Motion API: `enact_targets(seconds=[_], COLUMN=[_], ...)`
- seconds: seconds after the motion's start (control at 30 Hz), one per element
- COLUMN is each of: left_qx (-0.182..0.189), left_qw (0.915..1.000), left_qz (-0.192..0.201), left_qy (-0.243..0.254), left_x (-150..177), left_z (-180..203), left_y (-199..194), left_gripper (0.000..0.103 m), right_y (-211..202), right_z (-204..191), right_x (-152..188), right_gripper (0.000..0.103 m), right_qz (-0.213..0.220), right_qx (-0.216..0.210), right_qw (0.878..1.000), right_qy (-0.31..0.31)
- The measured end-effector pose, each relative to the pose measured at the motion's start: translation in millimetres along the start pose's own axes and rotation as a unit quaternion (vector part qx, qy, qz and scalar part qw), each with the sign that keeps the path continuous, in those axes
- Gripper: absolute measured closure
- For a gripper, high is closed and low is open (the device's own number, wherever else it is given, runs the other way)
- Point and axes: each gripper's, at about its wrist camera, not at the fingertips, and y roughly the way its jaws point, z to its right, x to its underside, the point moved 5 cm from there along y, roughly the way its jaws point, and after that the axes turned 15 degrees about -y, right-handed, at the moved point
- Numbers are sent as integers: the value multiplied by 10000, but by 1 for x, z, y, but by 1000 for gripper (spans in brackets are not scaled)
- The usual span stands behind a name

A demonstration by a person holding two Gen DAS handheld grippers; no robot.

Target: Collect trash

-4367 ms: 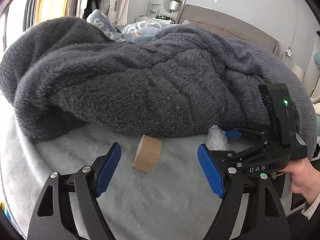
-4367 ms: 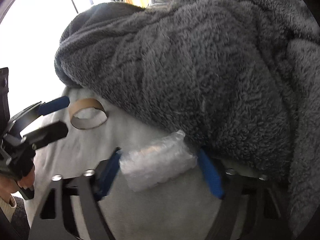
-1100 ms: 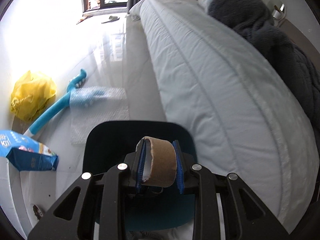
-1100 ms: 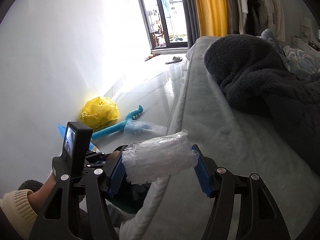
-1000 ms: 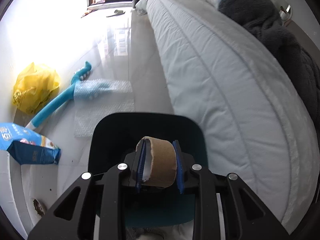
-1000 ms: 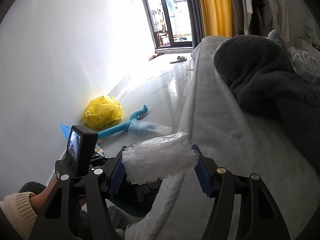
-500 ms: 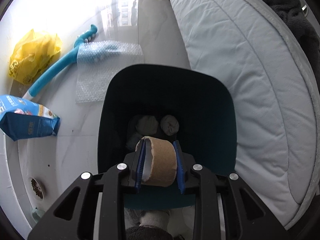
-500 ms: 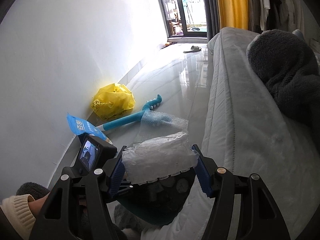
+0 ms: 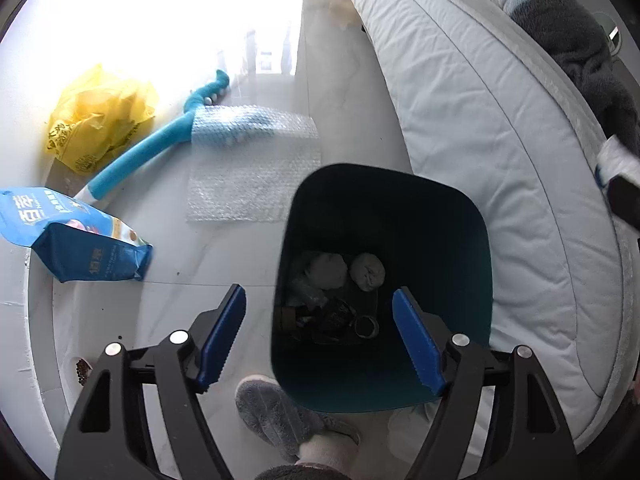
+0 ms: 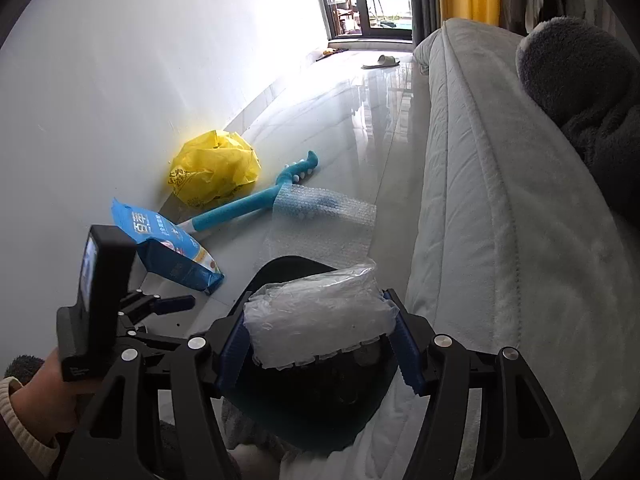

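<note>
**A:** What is each hand doing?

**B:** The left gripper (image 9: pixel 318 338) hangs over a dark teal trash bin (image 9: pixel 472 240), its blue pads spread wide with nothing between them. The right gripper (image 10: pixel 316 344) is clamped on a wad of bubble wrap (image 10: pixel 316 316), one pad pressed into each end, and holds it just above the bin (image 10: pixel 304 408) at the edge of a pale grey bed (image 10: pixel 480 220).

**B:** How would that wad handle?

**A:** My guess is very light, soft and springy. It bulges between the pads, so a grip across its short ends, as now, seems right (a loose hold might let the slick film slip). It looks unlikely to break, and should drop freely once the pads part.

**A:** What is in the bin?

**B:** At the bottom lie two grey crumpled balls (image 9: pixel 368 271), some clear film, dark scraps and a small cardboard ring (image 9: pixel 366 326). The bin is far from full.

**A:** Anything else nearby?

**B:** On the glossy floor (image 9: pixel 340 80) beside the bin lies a flat bubble-wrap sheet (image 9: pixel 256 176), partly over a blue foam stick (image 9: pixel 152 152). A yellow plastic bag (image 9: pixel 100 120) and a blue snack pouch (image 9: pixel 76 252) sit by the wall. A dark fleece blanket (image 10: pixel 592 92) is heaped on the bed.
</note>
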Motion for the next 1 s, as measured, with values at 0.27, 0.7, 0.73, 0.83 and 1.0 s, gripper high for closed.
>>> enact_targets(seconds=[0.27,0.7,0.73,0.83,1.0], left_qx=[220,741,750,820,941], left_qw=[9990,9852,9838,9789,9708], left_qz=[396,1535,1618,1852,2169], left_qy=[-41,170,194,289,402], left_x=[-12,-30,-31,-32,-29], left_z=[-9,4,5,10,26], left_y=[-25,-92,-96,-114,-140], left_gripper=[20,16,15,10,7], right_y=[48,90,91,94,95], right_z=[-4,-19,-20,-22,-28], right_x=[21,41,42,44,52], right_gripper=[39,39,39,39,30], right_qz=[-651,-1302,-1341,-1397,-1447], right_qx=[-44,-75,-68,3,17], right_qw=[9978,9914,9908,9899,9888], right_qy=[70,-133,-161,-229,-352])
